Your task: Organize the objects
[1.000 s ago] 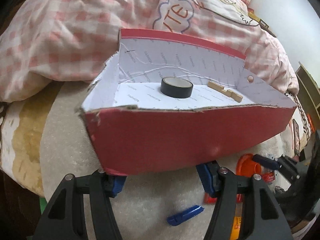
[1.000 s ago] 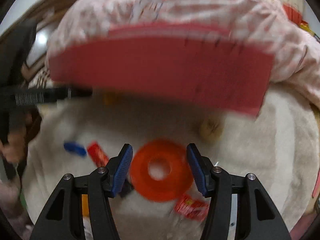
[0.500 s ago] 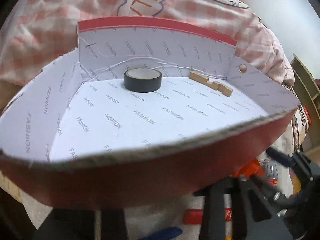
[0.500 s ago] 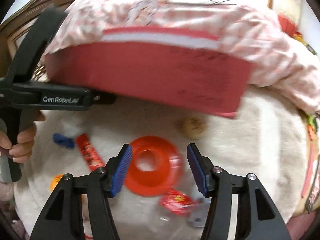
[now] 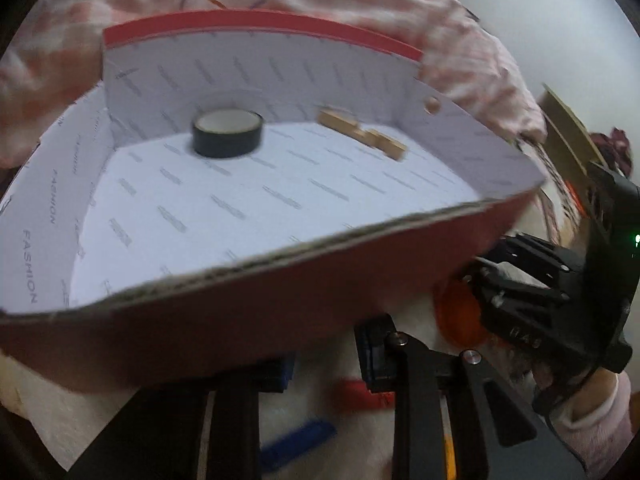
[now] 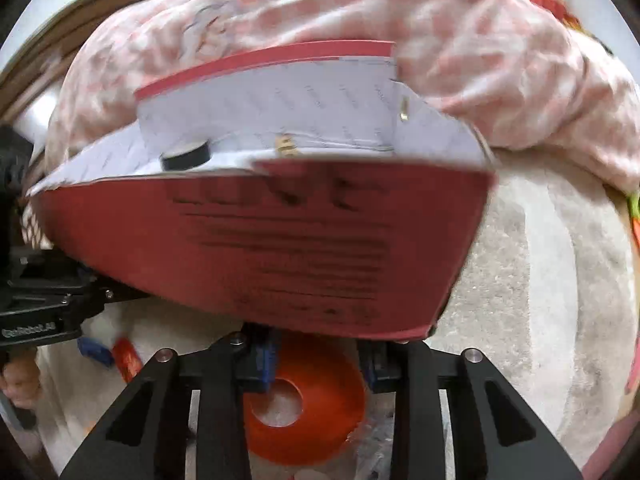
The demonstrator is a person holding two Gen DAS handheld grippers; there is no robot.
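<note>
A red cardboard box (image 5: 280, 312) with a white printed lining fills the left wrist view. A black tape roll (image 5: 227, 134) and a notched wooden piece (image 5: 362, 133) lie inside it. My left gripper (image 5: 324, 356) stands with narrow jaws at the foot of the box's near wall, which hides the tips; whether anything is held does not show. In the right wrist view the box (image 6: 280, 240) looms above my right gripper (image 6: 320, 356). Its jaws are closing, with an orange disc (image 6: 332, 420) between them. No press on the disc shows.
A pink checked quilt (image 6: 320, 12) is heaped behind the box on the cream blanket. A red packet (image 5: 360, 396) and a blue clip (image 5: 298, 442) lie on the blanket under my left fingers. A hand in a pink sleeve (image 5: 592, 412) holds the right gripper.
The box has come much closer in both views, and its inside now shows in the right view. The left jaws narrowed. The right jaws narrowed around the orange disc.
</note>
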